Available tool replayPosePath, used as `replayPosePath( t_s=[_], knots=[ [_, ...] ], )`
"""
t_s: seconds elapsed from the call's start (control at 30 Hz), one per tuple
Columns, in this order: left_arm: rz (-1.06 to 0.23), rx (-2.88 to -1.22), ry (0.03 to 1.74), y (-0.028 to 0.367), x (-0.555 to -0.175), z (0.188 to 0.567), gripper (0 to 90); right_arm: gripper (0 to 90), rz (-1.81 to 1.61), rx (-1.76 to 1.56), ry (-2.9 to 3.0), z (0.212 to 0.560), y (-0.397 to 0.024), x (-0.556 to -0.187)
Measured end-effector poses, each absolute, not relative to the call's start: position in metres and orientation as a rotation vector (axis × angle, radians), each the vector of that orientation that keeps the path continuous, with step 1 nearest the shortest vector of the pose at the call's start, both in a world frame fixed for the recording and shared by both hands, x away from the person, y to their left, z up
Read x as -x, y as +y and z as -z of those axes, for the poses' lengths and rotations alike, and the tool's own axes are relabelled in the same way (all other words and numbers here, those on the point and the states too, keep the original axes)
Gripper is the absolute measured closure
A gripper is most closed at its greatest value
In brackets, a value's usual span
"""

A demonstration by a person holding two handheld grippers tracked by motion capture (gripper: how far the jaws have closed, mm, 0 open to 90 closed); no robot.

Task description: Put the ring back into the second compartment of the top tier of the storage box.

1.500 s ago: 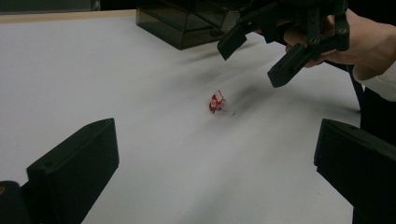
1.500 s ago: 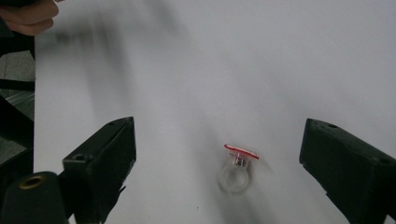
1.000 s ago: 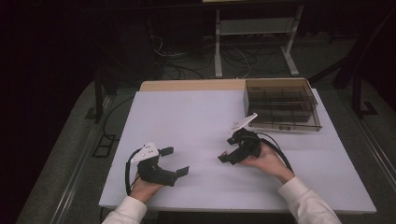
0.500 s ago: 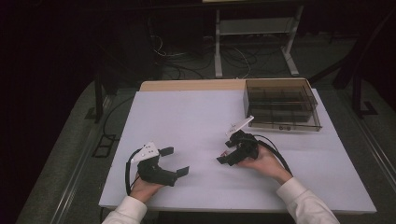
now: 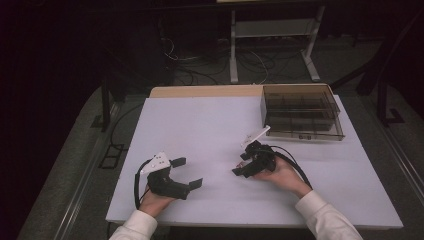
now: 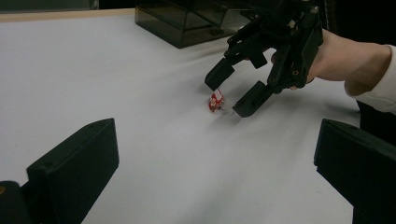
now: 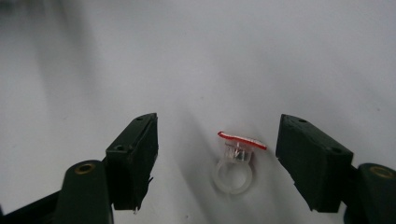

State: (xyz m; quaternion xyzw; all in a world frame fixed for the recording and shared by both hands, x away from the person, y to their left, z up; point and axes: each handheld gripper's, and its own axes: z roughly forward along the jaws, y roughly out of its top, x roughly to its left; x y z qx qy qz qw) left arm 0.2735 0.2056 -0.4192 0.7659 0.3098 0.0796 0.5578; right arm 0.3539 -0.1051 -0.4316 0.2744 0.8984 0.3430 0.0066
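Note:
A small toy ring (image 7: 235, 164) with a clear band and a flat red top lies on the white table (image 5: 210, 130). It also shows in the left gripper view as a red speck, the ring (image 6: 215, 102). My right gripper (image 5: 240, 164) points down-left at it, and its jaws have just been closing. In its own view the right gripper (image 7: 218, 125) has the ring between its pads with gaps on both sides, so it stands open. My left gripper (image 5: 188, 172) rests open at the front left with nothing in it, facing the right gripper (image 6: 232, 93).
A dark see-through compartment box (image 5: 302, 112) stands at the table's back right, and the box (image 6: 187, 23) also appears at the top of the left gripper view. A brown board edge (image 5: 200, 91) runs along the far side. Cables and metal stand legs lie on the floor behind.
The right gripper's jaws stand slightly narrower than a second ago, with the hand almost where it was. The left hand has not moved.

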Motion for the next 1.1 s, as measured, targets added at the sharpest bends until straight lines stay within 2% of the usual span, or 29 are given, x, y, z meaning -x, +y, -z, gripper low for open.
replayPosePath(
  t_s=[0.9,1.1],
  knots=[
    [-0.186,-1.811,0.728,0.2053,-0.2734,0.4191,0.0,57.3,-1.002,-0.888,2.785,0.4388,-0.1035,-0.3535],
    [-0.185,-1.812,0.727,0.2053,-0.2735,0.4192,0.0,65.4,-0.99,-0.89,2.774,0.438,-0.1043,-0.3527]
  ],
)
